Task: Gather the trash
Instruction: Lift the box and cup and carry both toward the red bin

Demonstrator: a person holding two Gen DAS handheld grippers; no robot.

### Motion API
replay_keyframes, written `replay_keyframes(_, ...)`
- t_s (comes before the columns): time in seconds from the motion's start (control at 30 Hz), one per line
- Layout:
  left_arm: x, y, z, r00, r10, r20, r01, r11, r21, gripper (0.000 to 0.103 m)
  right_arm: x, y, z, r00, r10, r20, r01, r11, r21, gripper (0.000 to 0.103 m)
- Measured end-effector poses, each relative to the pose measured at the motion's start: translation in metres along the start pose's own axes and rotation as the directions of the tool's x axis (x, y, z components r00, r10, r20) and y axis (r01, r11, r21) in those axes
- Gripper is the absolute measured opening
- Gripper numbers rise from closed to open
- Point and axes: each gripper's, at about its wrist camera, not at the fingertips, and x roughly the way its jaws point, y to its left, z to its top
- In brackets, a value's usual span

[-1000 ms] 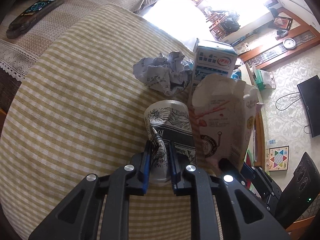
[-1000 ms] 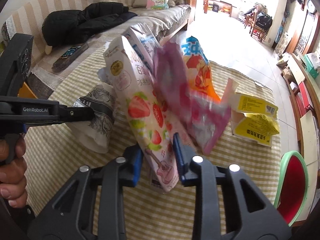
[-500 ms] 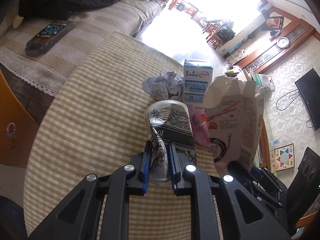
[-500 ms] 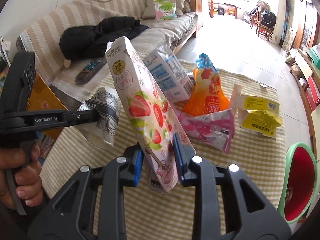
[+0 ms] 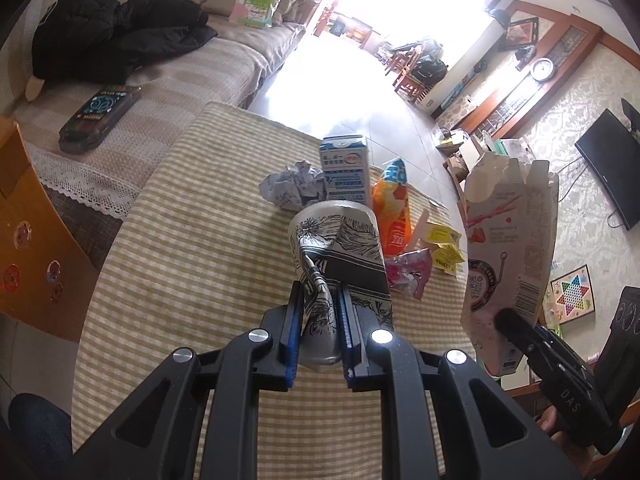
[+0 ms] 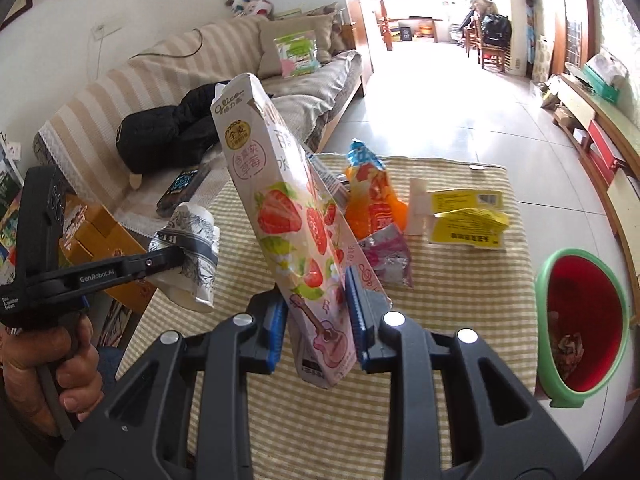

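Left wrist view: left gripper (image 5: pixel 319 330) clamps its blue-padded jaws on a crumpled paper cup (image 5: pixel 340 256), held clear above the table.
Paper cup: thin white card with black ink drawings, its wall folded inward, rim bent out of round.
Right wrist view: right gripper (image 6: pixel 316 320) pinches the lower end of a strawberry snack box (image 6: pixel 294 232), tilted, torn open at the top.
Snack box: flat glossy cardboard, pale pink, printed with red strawberries and a small guitar.
Table cover (image 5: pixel 192 248): woven cloth in fine beige and cream checks, lying flat.
Left on the table: a ball of crumpled printed paper (image 5: pixel 294 186), an upright blue-and-white milk carton (image 5: pixel 346 168), a shiny orange snack bag (image 6: pixel 374 200), a creased pink foil wrapper (image 6: pixel 388 256), a flattened yellow box (image 6: pixel 466 216).
Bin (image 6: pixel 580 320): round, green plastic rim, red inside, beside the table's right edge, with something brown at its bottom.
Left hand (image 6: pixel 48 368): wrapped around the black gripper handle.
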Motion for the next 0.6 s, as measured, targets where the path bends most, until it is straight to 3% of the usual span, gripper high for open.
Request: replay_keyframes(0.6, -0.018, -0.044, -0.010, 1.000, 0.019, 0.013, -0.021, 0.993, 0.116, 0.014, -0.025, -0.040, -0.005, 0.998, -0.032, 0.047, 0.027, 0.994, 0.109, 0.027)
